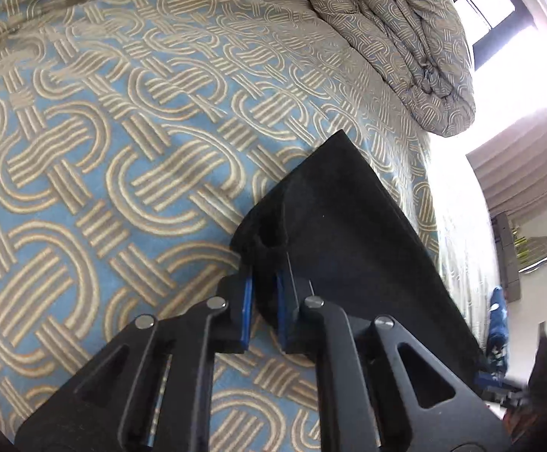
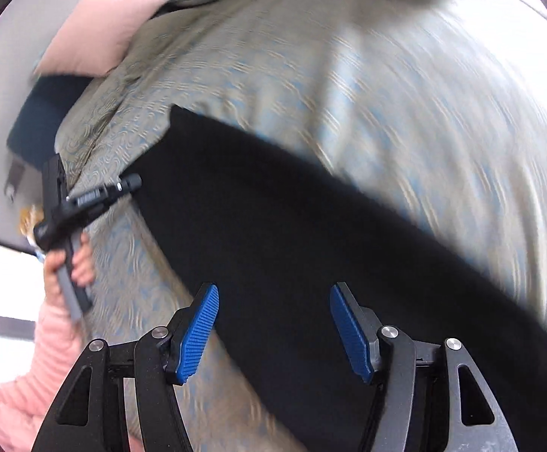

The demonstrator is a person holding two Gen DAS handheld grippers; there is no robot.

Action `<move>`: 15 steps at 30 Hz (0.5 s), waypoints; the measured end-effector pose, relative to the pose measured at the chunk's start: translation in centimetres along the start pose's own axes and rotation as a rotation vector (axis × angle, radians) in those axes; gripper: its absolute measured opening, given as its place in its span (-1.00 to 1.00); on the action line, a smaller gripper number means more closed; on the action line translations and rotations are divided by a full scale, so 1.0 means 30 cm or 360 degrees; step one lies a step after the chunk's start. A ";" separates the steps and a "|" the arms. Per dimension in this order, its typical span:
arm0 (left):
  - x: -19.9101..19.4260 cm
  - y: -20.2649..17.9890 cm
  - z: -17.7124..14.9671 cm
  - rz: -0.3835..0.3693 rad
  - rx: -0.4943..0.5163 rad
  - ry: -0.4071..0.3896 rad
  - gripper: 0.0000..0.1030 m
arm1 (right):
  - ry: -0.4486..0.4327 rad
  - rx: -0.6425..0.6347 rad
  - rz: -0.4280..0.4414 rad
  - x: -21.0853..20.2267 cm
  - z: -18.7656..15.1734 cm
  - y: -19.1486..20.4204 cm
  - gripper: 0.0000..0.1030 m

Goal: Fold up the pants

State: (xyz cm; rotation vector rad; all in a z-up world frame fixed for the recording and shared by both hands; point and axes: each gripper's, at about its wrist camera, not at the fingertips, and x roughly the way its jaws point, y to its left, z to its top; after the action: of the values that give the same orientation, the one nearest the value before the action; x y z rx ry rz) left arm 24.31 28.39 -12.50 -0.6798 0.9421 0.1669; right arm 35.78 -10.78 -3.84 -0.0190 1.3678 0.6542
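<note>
Black pants (image 1: 348, 233) lie across a bed covered in a blue-and-tan patterned bedspread (image 1: 122, 132), seen from two hand-held grippers. In the left wrist view, the left gripper (image 1: 264, 301) at lower centre has its blue pads pressed onto a bunched edge of the dark cloth, pinching it, while the rest of the garment runs toward the lower right of the frame. A rumpled quilt (image 1: 386, 45) of the same pattern is heaped at the upper right, beside a bright window (image 1: 499, 11) and a curtain (image 1: 521, 173). In the right wrist view, much blurred, the right gripper (image 2: 273, 329) at the bottom of the frame hangs over the pants with its jaws spread apart and nothing between the blue pads (image 2: 198, 331). The cloth stretches as a broad black band from centre left to lower right. At the left edge a hand (image 2: 73, 263) in a pink sleeve (image 2: 47, 346) holds the other gripper at the garment's corner; a pink pillow (image 2: 96, 30) sits at upper left.
</note>
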 end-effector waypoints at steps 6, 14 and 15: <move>-0.063 -0.100 0.002 0.0094 0.0149 -0.0079 -0.78 | -0.0037 0.0322 0.0012 -0.028 -0.232 -0.145 0.22; -0.169 -0.293 0.001 0.0080 0.0394 -0.0155 -0.80 | -0.0130 0.0492 0.0180 -0.004 -0.357 -0.159 0.23; -0.176 -0.315 -0.005 0.0078 0.0423 -0.0161 -0.80 | -0.0147 0.0493 0.0188 -0.009 -0.362 -0.159 0.23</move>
State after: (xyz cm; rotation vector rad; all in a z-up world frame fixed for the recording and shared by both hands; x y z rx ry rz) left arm 25.01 21.72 -4.00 -0.3995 0.8652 0.1154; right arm 28.14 -18.97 -7.78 0.3385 1.3753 0.5285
